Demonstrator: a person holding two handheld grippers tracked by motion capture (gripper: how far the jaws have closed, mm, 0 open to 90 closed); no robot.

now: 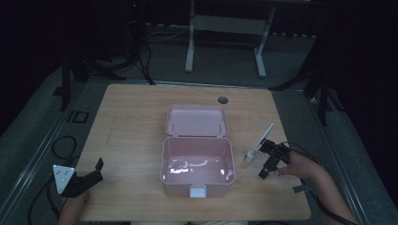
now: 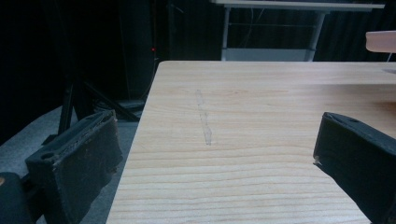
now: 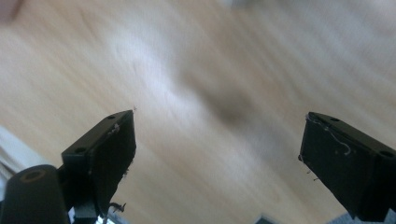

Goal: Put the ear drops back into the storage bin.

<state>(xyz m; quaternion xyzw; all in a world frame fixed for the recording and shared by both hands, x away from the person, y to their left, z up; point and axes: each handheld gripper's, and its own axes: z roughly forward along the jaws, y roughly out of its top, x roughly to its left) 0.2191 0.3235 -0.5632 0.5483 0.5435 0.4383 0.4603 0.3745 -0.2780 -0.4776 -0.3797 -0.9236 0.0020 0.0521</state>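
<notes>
1. A pale pink plastic box (image 1: 198, 161) with its hinged lid (image 1: 197, 121) thrown open toward the far edge sits in the middle of the light wooden table (image 1: 136, 122); a white latch (image 1: 197, 191) hangs on its near wall.
2. A small white brush-like tool with a thin handle (image 1: 259, 144) lies on the table just beside the box's right wall, its handle angled toward the far right corner.
3. The right gripper (image 1: 271, 161) hovers near the table's right edge, right next to that white tool; in the high view I cannot tell whether it touches it.
4. In the right gripper view its two black jaws stand wide apart with only blurred wood grain (image 3: 210, 93) between them, gripping nothing.
5. The left gripper (image 1: 89, 178), with its grey three-cornered plate, sits at the near left corner of the table, well apart from the box.
6. In the left gripper view its jaws are spread wide over the table's left edge, empty; a faint scuff mark (image 2: 204, 119) runs along the wood ahead, and a pink corner of the box (image 2: 380, 41) shows at the far right.
</notes>
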